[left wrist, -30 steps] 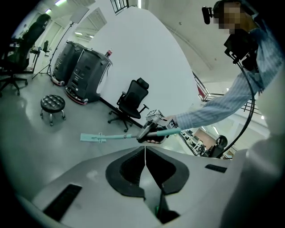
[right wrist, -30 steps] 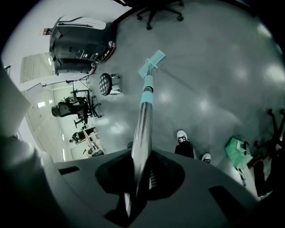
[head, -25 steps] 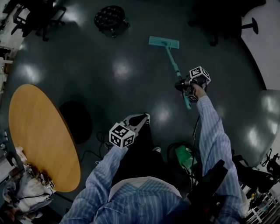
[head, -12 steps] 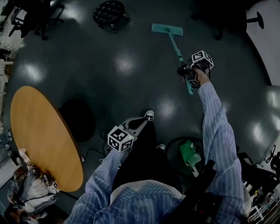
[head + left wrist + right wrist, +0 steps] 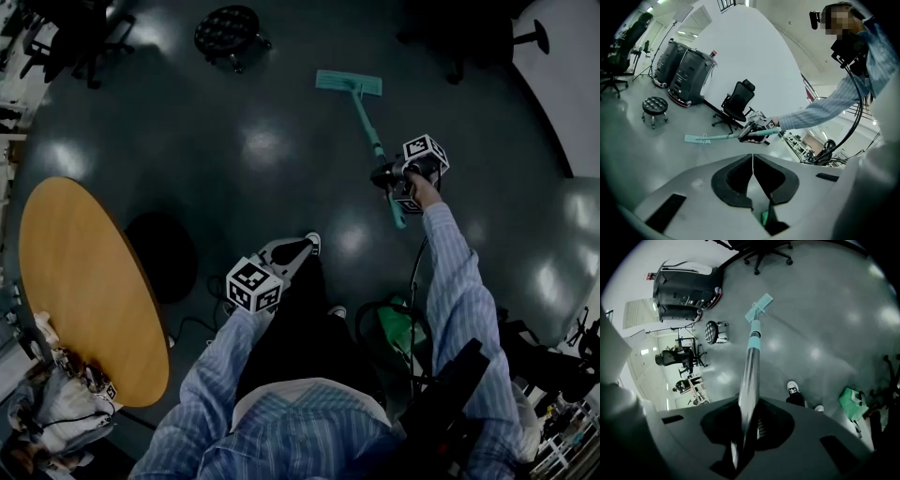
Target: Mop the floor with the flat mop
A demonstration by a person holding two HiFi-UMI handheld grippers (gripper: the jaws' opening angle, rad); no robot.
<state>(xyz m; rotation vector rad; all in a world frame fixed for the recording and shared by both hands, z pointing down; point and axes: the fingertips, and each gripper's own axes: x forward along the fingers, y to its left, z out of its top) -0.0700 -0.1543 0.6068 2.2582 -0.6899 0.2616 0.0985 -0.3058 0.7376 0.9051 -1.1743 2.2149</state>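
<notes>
The flat mop has a teal head (image 5: 349, 83) lying flat on the dark floor ahead of me, and its handle (image 5: 375, 150) slants back to my right gripper (image 5: 386, 176). That gripper is shut on the handle partway up. In the right gripper view the metal handle (image 5: 749, 376) runs out from between the jaws of the right gripper (image 5: 745, 413) to the mop head (image 5: 758, 307). My left gripper (image 5: 289, 253) hangs low by my leg, shut and holding nothing. From the left gripper (image 5: 752, 161) I see the mop (image 5: 701, 138) and the right gripper (image 5: 757, 127) from the side.
A round wooden table (image 5: 84, 291) stands at my left. A black wheeled stool (image 5: 228, 28) is just left of the mop head, with office chairs (image 5: 738, 101) and black machines (image 5: 686, 70) beyond. A green bag (image 5: 398, 328) and cables lie by my feet.
The mop head slid away from me, then came back a little. The right arm moved with it. The left gripper stayed by my leg.
</notes>
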